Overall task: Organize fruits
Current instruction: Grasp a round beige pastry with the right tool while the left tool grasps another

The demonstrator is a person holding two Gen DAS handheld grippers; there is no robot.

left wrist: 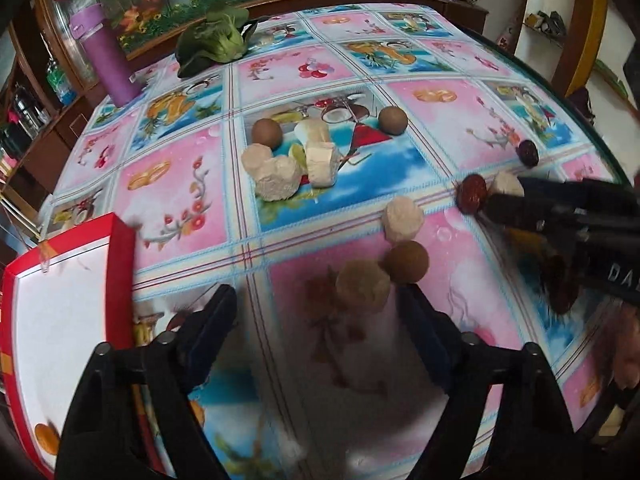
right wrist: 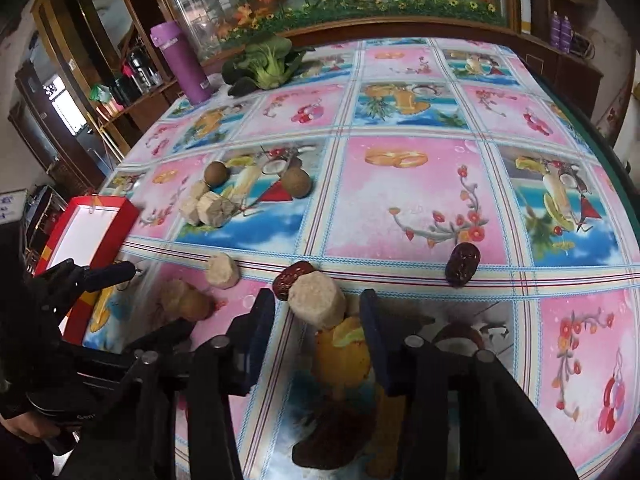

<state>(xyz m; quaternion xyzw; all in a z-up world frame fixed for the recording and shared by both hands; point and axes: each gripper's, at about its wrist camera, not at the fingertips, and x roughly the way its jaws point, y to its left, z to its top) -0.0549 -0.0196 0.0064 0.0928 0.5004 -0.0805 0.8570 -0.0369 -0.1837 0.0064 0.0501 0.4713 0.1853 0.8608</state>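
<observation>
Pale peeled chunks, round brown fruits and dark red dates lie scattered on the printed tablecloth [left wrist: 184, 184]. My left gripper [left wrist: 314, 296] is open and low over the cloth. A pale chunk [left wrist: 363, 286] sits just ahead of its right finger, touching a brown fruit [left wrist: 407, 261]. My right gripper [right wrist: 316, 304] is open, with another pale chunk [right wrist: 318, 300] between its fingers and a gap on each side. A date [right wrist: 290, 280] touches that chunk. The left wrist view shows the right gripper [left wrist: 506, 194] at the right.
A red box [left wrist: 120, 264] with a white inside stands at the left table edge. A cluster of pale chunks [left wrist: 288, 164] and two brown fruits [left wrist: 267, 133] lie mid-table. Another date [right wrist: 462, 264] lies to the right. A purple bottle [right wrist: 180, 64] and leafy greens [right wrist: 264, 64] stand at the back.
</observation>
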